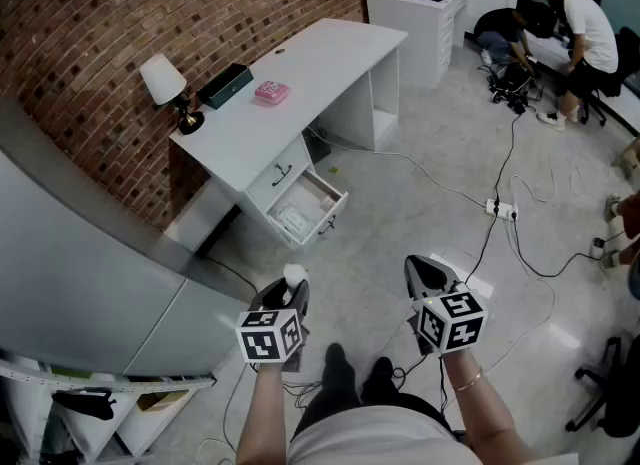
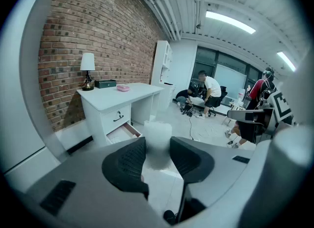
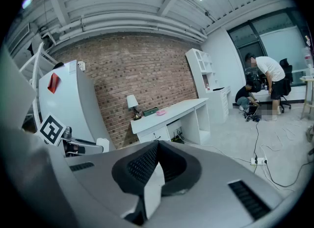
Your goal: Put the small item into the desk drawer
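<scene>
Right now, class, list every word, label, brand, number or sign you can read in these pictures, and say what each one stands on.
No readable text anywhere.
Marker cubes: black-and-white square patterns only, no letters.
Red patch on the tall grey cabinet: too small to read.
Dark box and pink item on the desk: no legible print.

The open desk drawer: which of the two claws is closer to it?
Left. The left claw, gripping a small white item, is short of the drawer and roughly in line with it; the right claw, shut and empty, is farther off to the right.
</scene>
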Motion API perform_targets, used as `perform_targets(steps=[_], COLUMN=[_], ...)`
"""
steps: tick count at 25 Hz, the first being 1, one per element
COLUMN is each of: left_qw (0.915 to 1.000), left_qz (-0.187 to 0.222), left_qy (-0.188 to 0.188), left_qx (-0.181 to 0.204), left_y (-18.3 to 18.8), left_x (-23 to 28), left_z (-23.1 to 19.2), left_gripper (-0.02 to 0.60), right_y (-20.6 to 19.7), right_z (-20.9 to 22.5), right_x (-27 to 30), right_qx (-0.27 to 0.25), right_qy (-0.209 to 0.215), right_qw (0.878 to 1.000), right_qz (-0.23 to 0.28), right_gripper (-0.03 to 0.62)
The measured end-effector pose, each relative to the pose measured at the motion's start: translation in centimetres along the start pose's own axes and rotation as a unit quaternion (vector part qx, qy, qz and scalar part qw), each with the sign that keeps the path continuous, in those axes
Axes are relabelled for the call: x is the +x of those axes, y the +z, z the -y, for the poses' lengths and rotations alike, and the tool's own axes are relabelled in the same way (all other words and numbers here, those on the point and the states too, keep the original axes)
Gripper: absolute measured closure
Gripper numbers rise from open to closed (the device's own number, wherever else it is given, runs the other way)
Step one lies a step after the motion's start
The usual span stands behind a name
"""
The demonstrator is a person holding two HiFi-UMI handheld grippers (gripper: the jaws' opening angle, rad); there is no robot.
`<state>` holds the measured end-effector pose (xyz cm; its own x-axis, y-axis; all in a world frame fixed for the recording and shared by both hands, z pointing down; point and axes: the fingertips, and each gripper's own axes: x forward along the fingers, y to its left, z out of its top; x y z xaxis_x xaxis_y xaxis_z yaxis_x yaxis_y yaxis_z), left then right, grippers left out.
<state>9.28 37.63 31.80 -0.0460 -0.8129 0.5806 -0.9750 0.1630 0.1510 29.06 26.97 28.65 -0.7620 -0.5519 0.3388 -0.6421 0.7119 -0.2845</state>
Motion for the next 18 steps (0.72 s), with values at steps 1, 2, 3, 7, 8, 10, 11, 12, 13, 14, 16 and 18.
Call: perform_targets(steps=[1, 2, 3, 7, 8, 10, 11, 12, 13, 14, 16, 18], left_qw=[1.0, 1.0, 1.0, 1.0, 0.9999, 0.9999, 0.9999, 0.9998, 0.9998, 0.9998, 0.9998, 0.9998], left_qz=[0.001, 0.001, 0.002, 0.005, 0.006, 0.009, 0.01, 0.01, 0.01, 0.009, 0.005, 0.001], left_qy=[0.001, 0.002, 0.003, 0.008, 0.008, 0.01, 0.011, 0.013, 0.015, 0.017, 0.017, 0.015], left_qx=[0.0, 0.001, 0.002, 0.002, 0.001, 0.002, 0.004, 0.007, 0.009, 0.01, 0.011, 0.013], left_y=[0.0, 0.1, 0.0, 0.0, 0.1, 0.5, 0.7, 0.8, 0.8, 0.9, 1.1, 1.3], left_x=[-0.1, -0.2, -0.3, -0.6, -0.7, -0.6, -0.6, -0.4, -0.3, 0.0, 0.6, 1.4], left_z=[0.2, 0.4, 0.5, 0.9, 0.9, 0.8, 0.7, 0.6, 0.5, 0.4, 0.2, 0.0], left_gripper=[0.405, 0.405, 0.405, 0.405, 0.405, 0.405, 0.405, 0.405, 0.405, 0.405, 0.405, 0.405], right_y=[0.0, -0.1, -0.2, -0.5, -0.4, -0.3, -0.3, -0.4, -0.4, -0.4, -0.3, -0.1], right_z=[0.1, 0.2, 0.3, 0.5, 0.5, 0.5, 0.6, 0.7, 0.8, 1.0, 1.4, 1.8], right_x=[-0.2, -0.4, -0.7, -1.3, -1.3, -1.2, -1.1, -1.0, -0.9, -0.8, -0.6, -0.1], right_qx=[0.001, 0.003, 0.007, 0.042, 0.046, 0.045, 0.045, 0.046, 0.047, 0.05, 0.053, 0.055], right_qy=[0.001, 0.002, 0.004, 0.018, 0.02, 0.02, 0.019, 0.018, 0.016, 0.015, 0.012, 0.009], right_qw=[1.0, 1.0, 1.0, 0.999, 0.999, 0.999, 0.999, 0.999, 0.999, 0.999, 0.999, 0.998], right_qz=[-0.001, -0.001, 0.0, 0.01, 0.011, 0.011, 0.01, 0.009, 0.008, 0.008, 0.007, 0.005], right_gripper=[0.589, 0.589, 0.588, 0.588, 0.587, 0.586, 0.586, 0.586, 0.586, 0.586, 0.586, 0.586])
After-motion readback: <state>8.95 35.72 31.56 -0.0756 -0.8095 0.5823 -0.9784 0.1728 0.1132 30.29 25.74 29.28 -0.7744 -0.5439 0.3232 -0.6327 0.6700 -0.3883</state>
